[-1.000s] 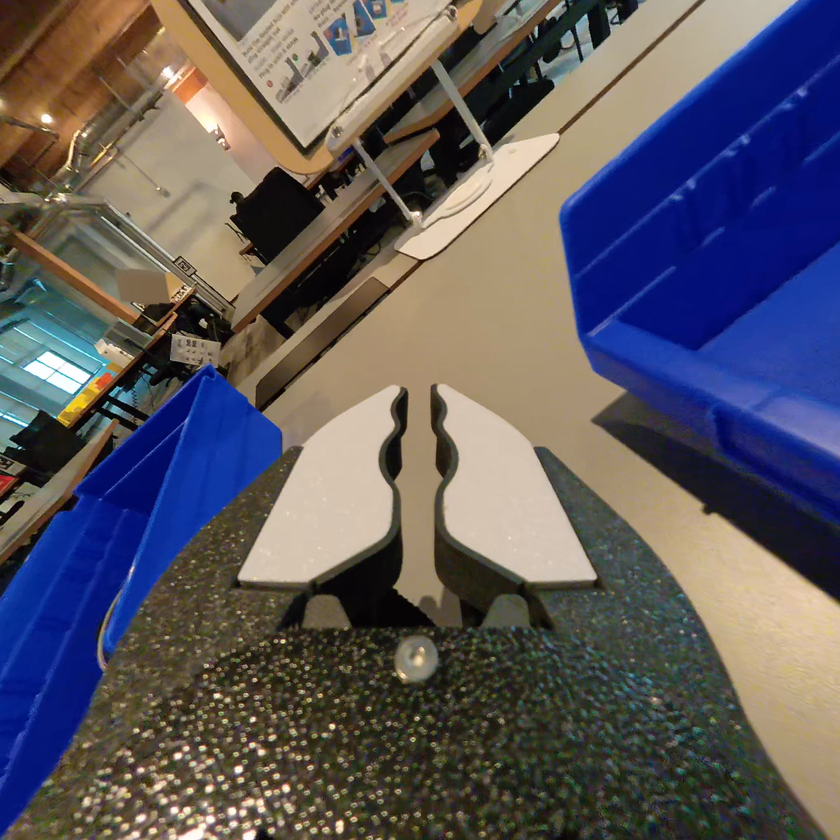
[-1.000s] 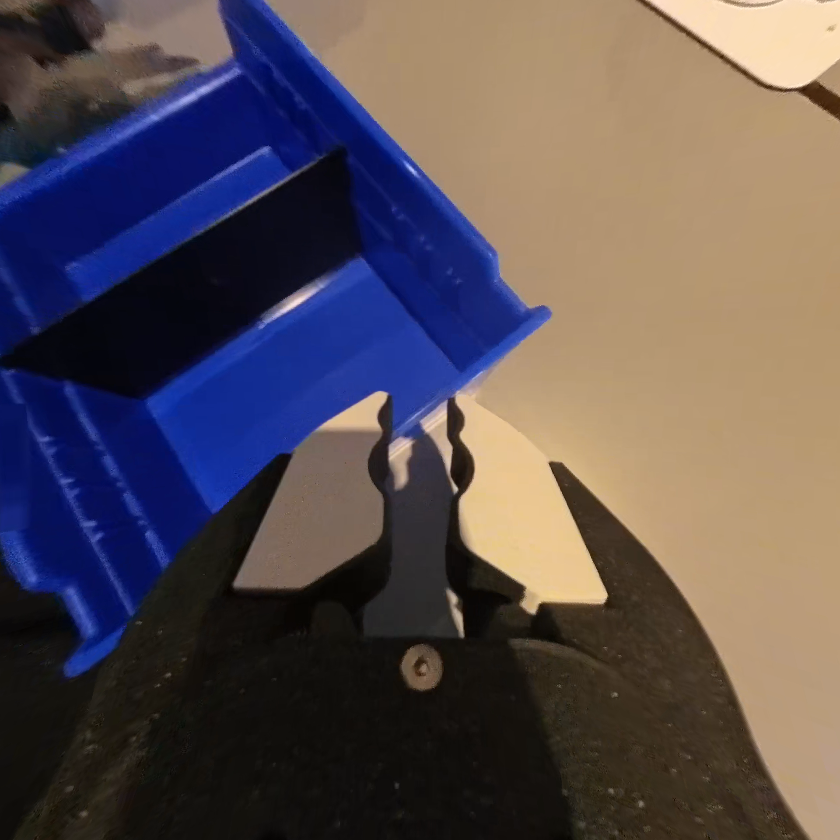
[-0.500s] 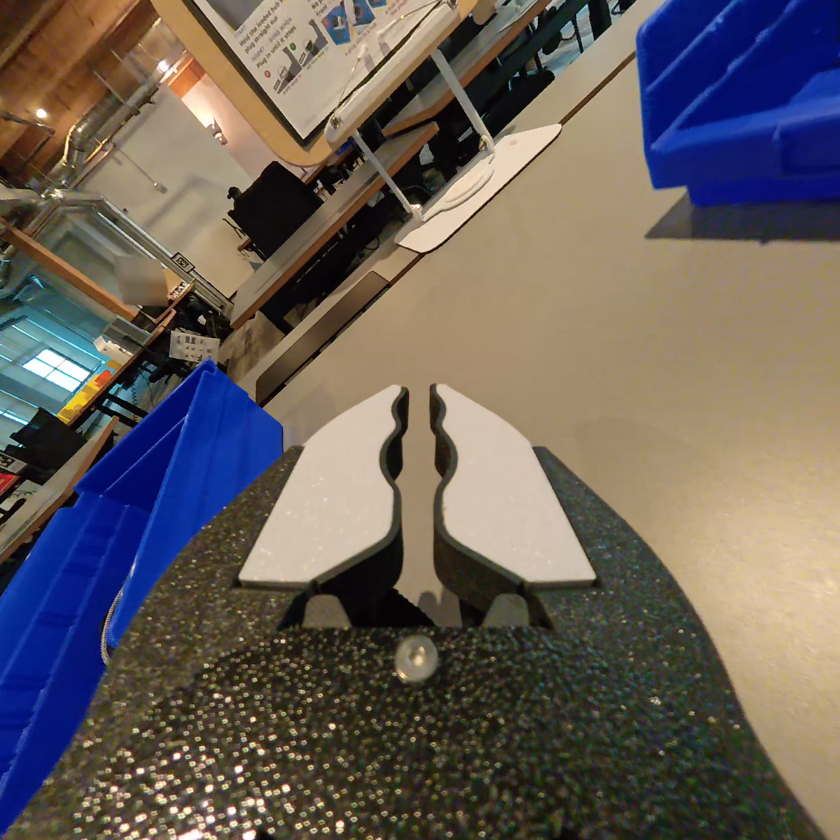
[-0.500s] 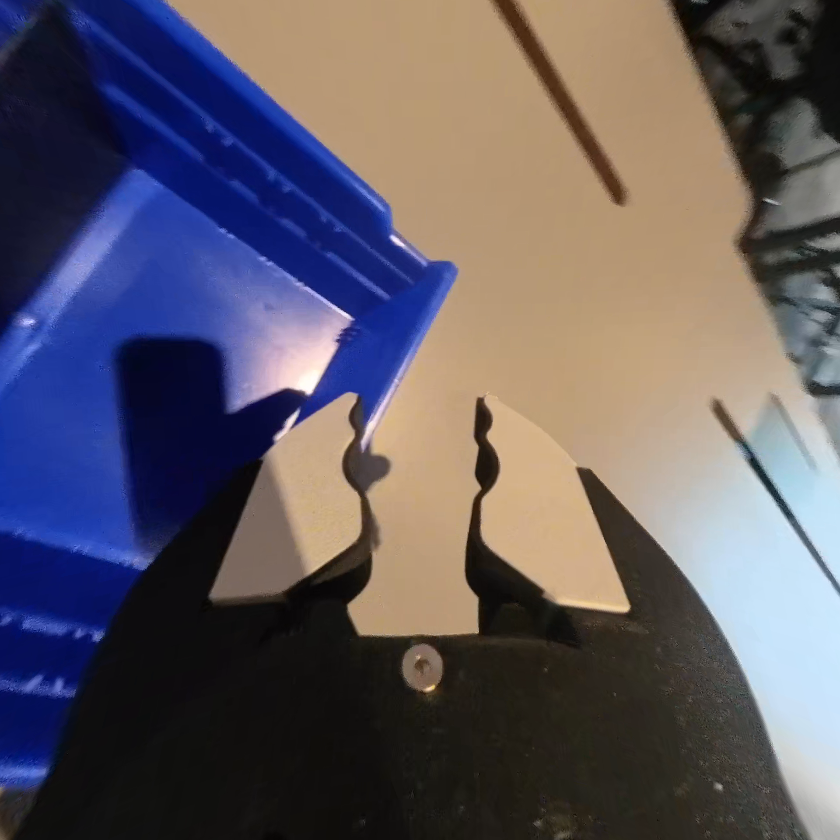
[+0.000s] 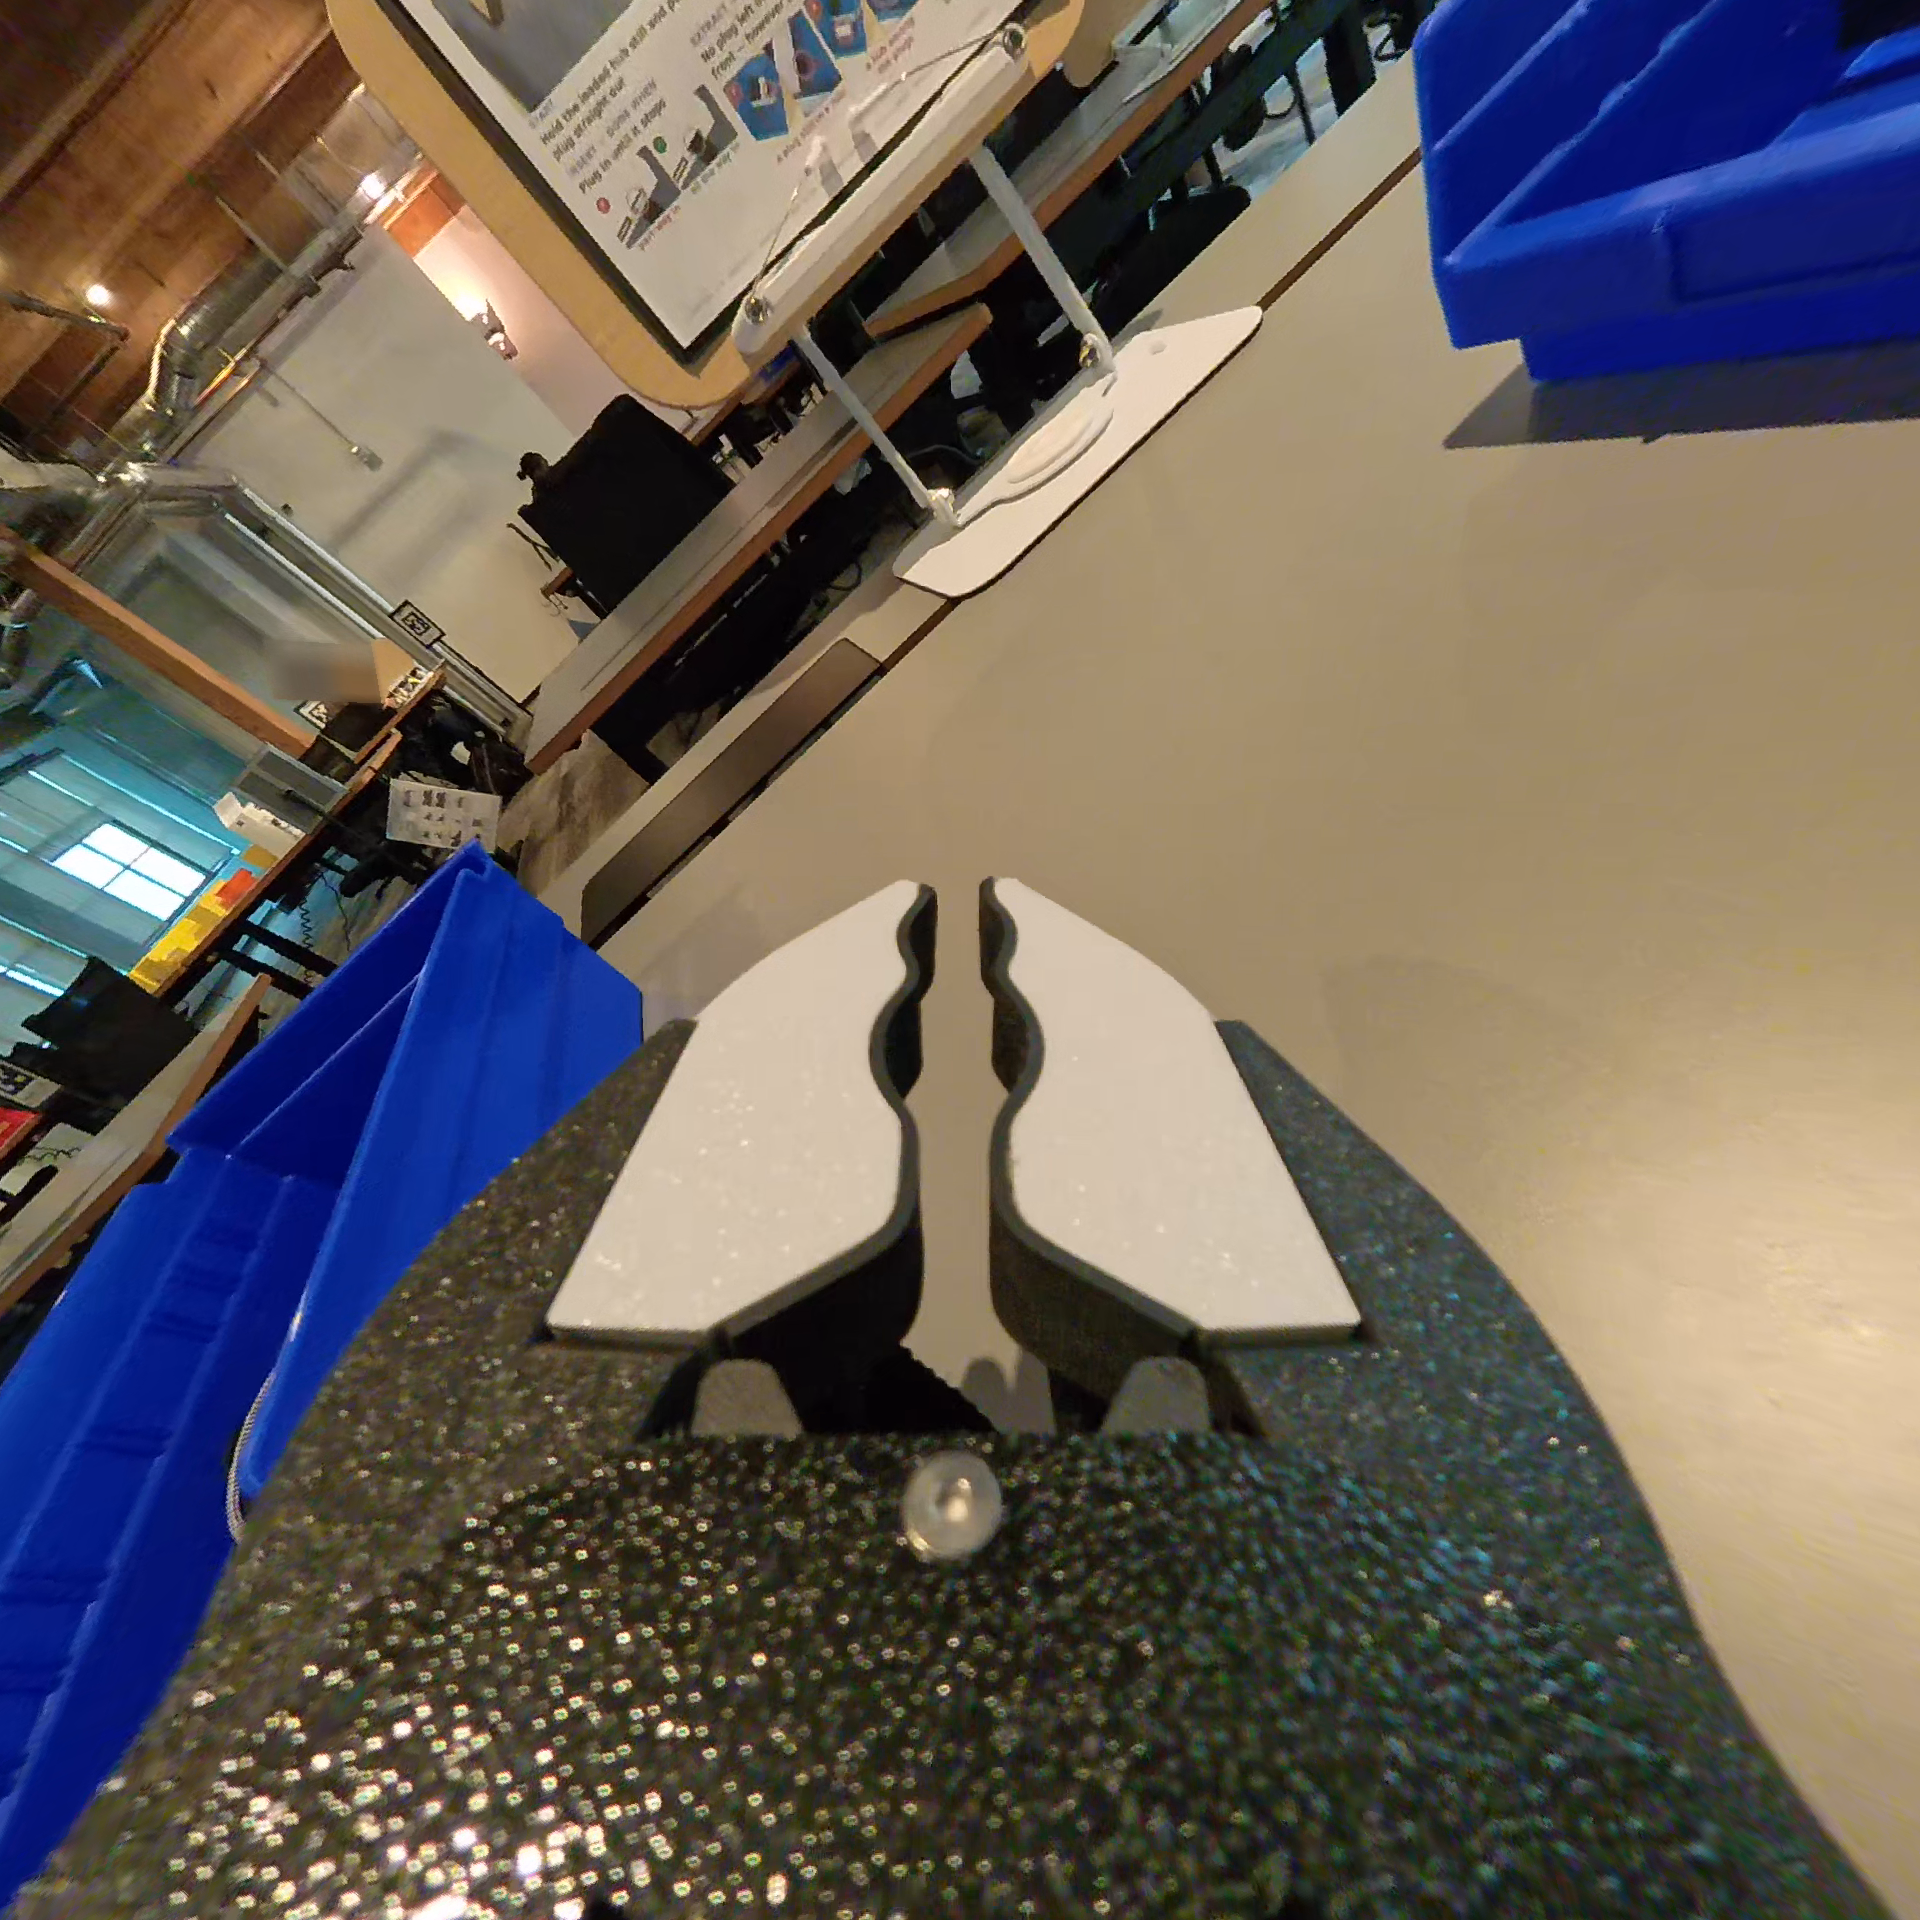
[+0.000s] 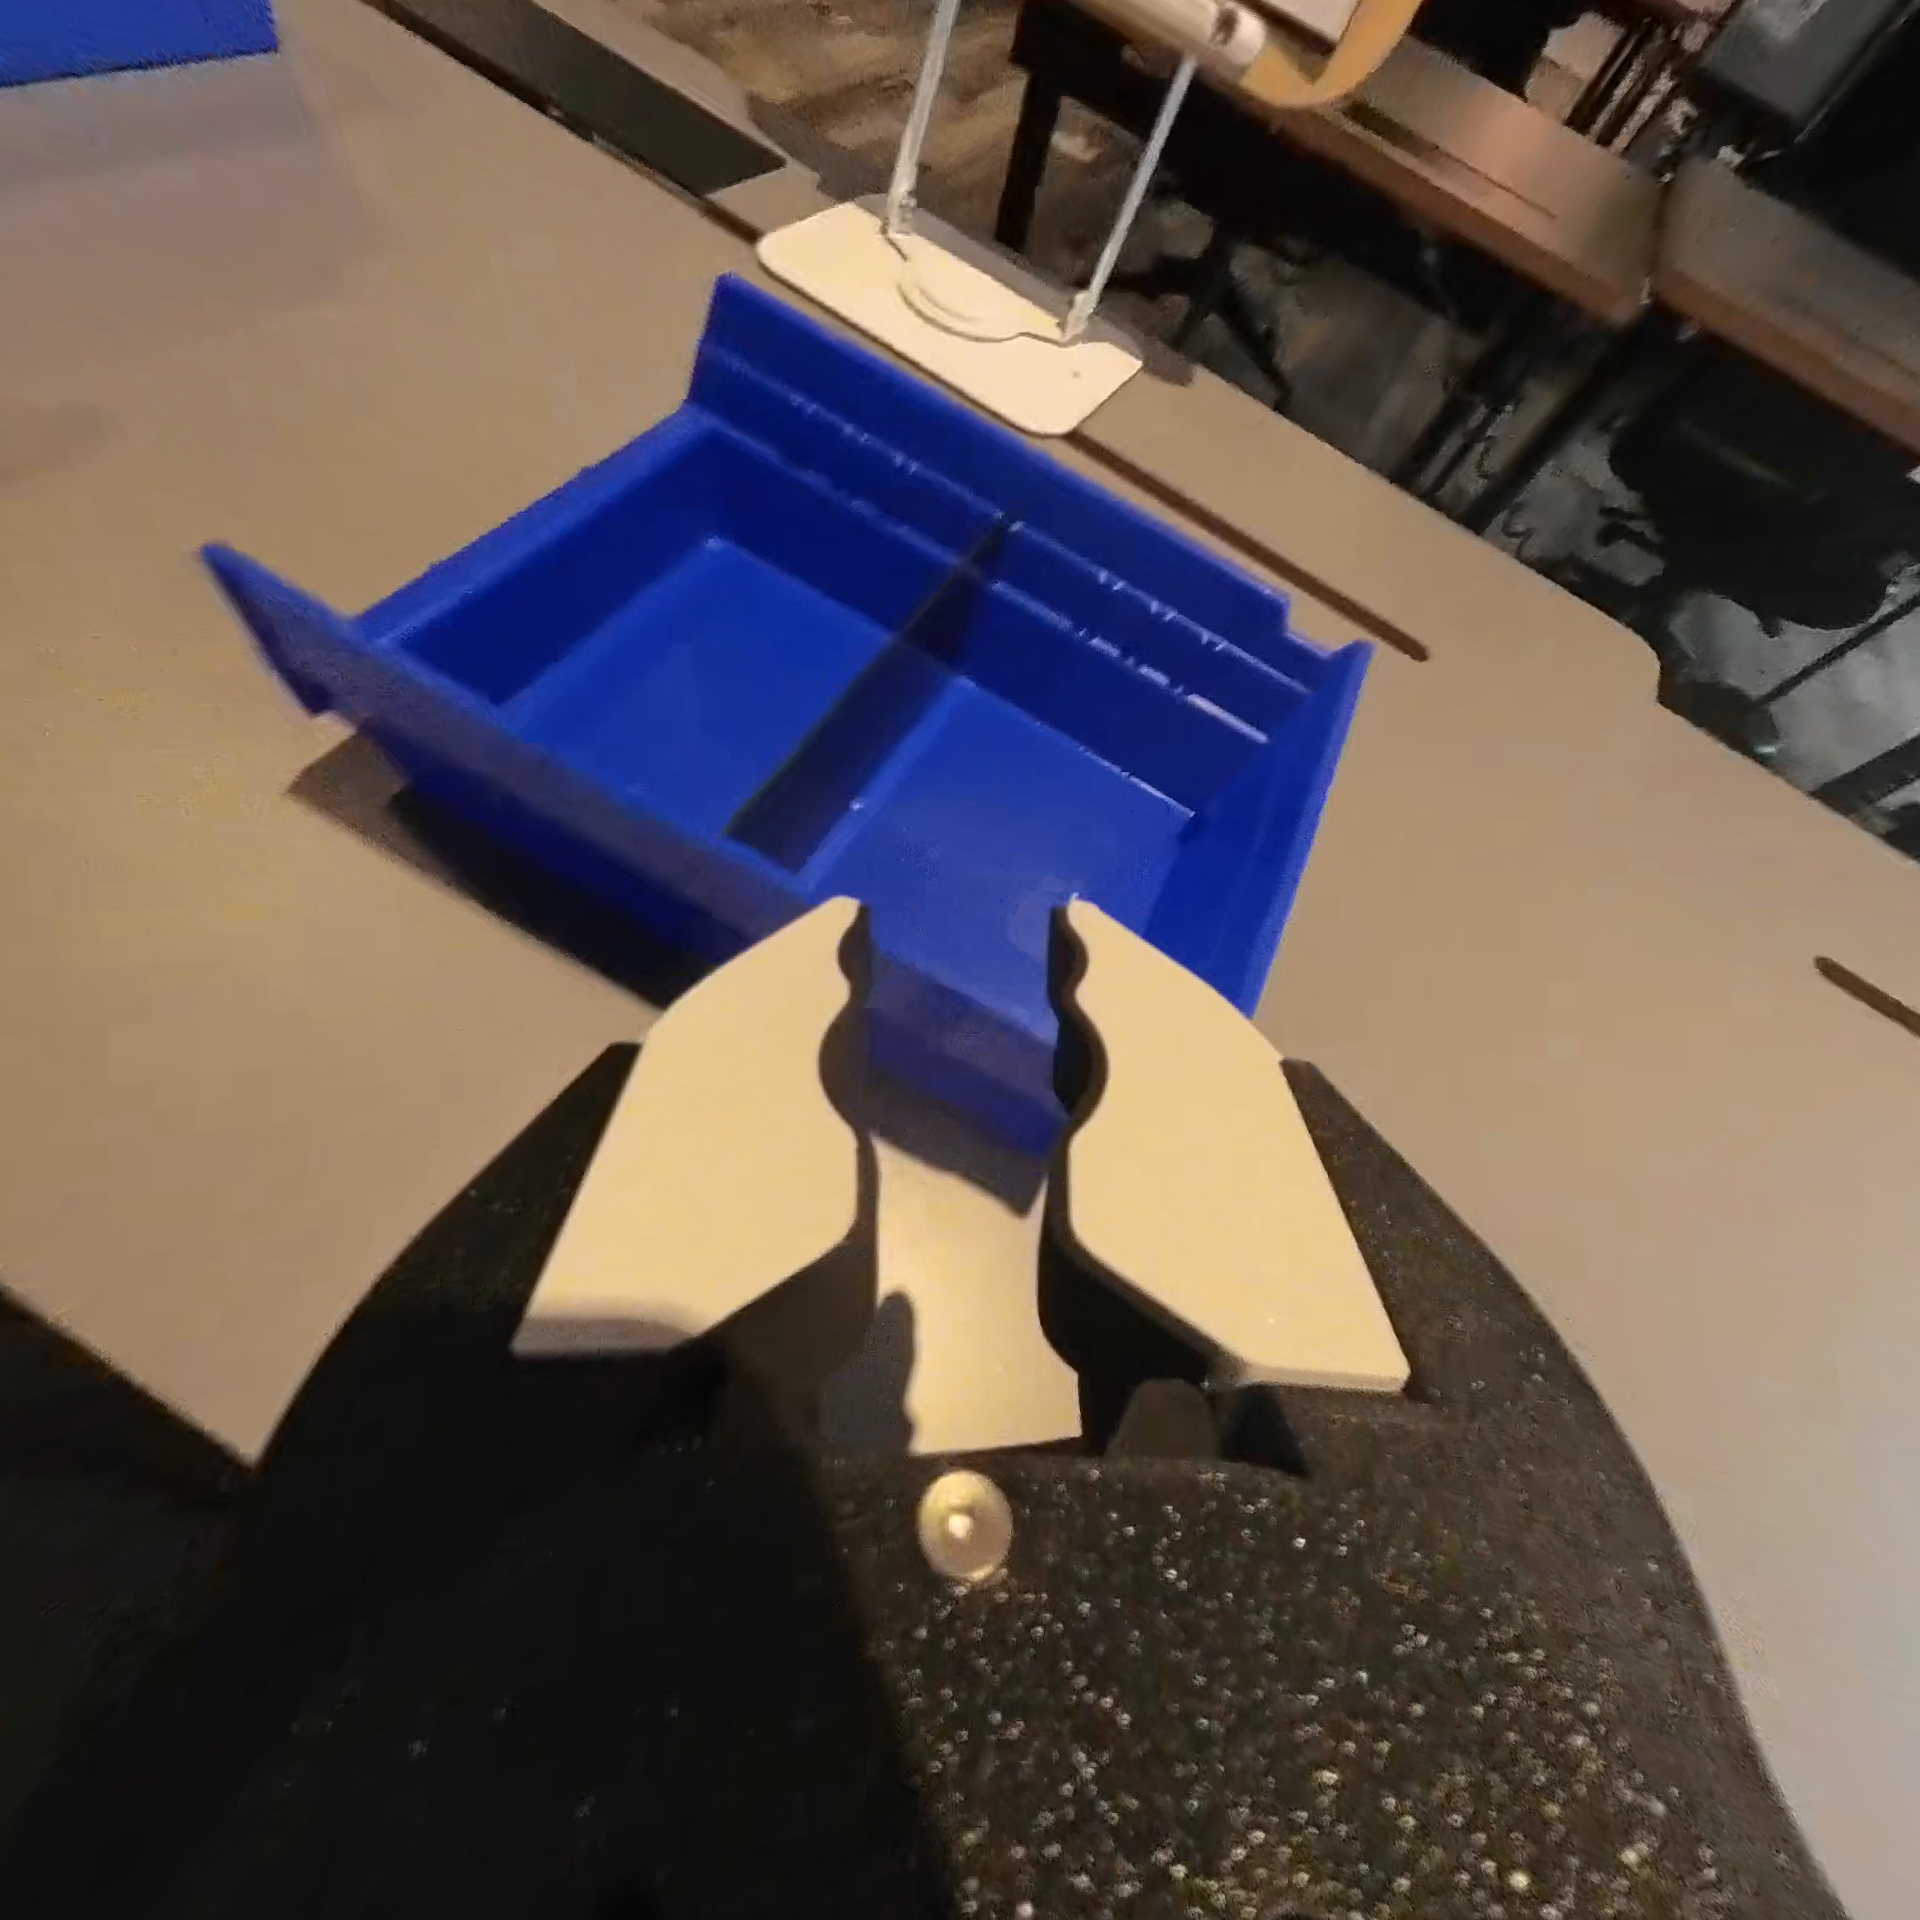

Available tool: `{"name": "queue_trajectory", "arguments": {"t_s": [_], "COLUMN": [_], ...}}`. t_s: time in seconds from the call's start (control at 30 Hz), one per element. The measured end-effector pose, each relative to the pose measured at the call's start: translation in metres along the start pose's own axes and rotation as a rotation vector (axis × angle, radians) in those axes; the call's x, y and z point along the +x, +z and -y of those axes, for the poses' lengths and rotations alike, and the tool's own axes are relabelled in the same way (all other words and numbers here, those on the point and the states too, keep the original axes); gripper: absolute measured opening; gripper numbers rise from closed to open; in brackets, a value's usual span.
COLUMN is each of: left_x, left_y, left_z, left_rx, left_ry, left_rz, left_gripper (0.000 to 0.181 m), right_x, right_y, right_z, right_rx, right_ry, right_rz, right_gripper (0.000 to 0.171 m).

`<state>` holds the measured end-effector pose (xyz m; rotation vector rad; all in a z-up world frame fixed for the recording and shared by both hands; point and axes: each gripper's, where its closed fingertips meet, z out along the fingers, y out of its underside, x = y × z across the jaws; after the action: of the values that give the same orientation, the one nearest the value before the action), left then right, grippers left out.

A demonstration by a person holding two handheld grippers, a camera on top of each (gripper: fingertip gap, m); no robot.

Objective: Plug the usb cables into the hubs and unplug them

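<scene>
No USB cable or hub shows clearly in either view. My left gripper [image 5: 958,899] is shut with a thin slit between its fingers and holds nothing, low over the tan table [image 5: 1455,831]. My right gripper [image 6: 956,914] is open and empty. It sits just in front of an empty blue bin [image 6: 582,790] with a black divider [image 6: 862,675]. The bin's front lip shows between my right fingers. The same bin shows at the upper right of the left wrist view [image 5: 1662,208].
A second blue bin [image 5: 312,1195] stands close on my left, with a thin grey wire [image 5: 241,1455] at its edge. A white stand base [image 6: 945,312] holds a tilted instruction board [image 5: 727,125] at the table's far edge. Desks and shelves lie beyond.
My right gripper opened, came off the bin's edge and drew back; the bin now rests flat on the table. In the left view the bin moved away to the upper right. My left gripper stayed still.
</scene>
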<state>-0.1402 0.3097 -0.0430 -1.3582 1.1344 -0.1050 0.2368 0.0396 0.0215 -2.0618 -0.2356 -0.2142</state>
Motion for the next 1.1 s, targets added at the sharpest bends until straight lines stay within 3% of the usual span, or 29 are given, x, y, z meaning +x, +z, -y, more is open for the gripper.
{"name": "queue_trajectory", "arguments": {"t_s": [0.17,0.27,0.4,0.47,0.57,0.73,0.93,1.1], "left_x": [0.0,0.0,-0.001,-0.001,0.0,0.0,0.002,0.005], "left_y": [-0.002,-0.002,0.0,0.002,0.002,0.001,0.003,0.0], "left_z": [0.001,0.001,-0.002,-0.003,-0.003,-0.003,-0.003,-0.001], "left_rx": [0.01,0.011,-0.003,-0.009,-0.013,-0.01,-0.017,-0.004], "left_ry": [0.002,-0.002,0.001,0.004,0.012,0.012,0.016,0.029], "left_rz": [0.007,0.01,0.008,0.005,0.003,0.005,-0.005,-0.004], "left_gripper": [0.007,0.007,0.007,0.007,0.007,0.007,0.007,0.007], "right_x": [-0.031,-0.033,-0.003,0.014,0.05,0.101,0.013,-0.064], "right_y": [-0.007,0.006,0.03,0.038,0.052,0.067,0.04,0.047], "right_z": [-0.017,-0.033,-0.06,-0.065,-0.064,-0.078,-0.025,0.023], "right_rx": [0.011,-0.07,-0.212,-0.222,-0.174,-0.135,0.226,0.321], "right_ry": [-0.016,-0.003,0.0,0.017,0.063,0.2,0.357,0.053], "right_rz": [0.142,0.175,0.03,-0.013,-0.107,-0.272,-0.178,-0.372], "right_gripper": [0.018,0.015,0.018,0.011,0.015,0.044,0.073,0.084]}}
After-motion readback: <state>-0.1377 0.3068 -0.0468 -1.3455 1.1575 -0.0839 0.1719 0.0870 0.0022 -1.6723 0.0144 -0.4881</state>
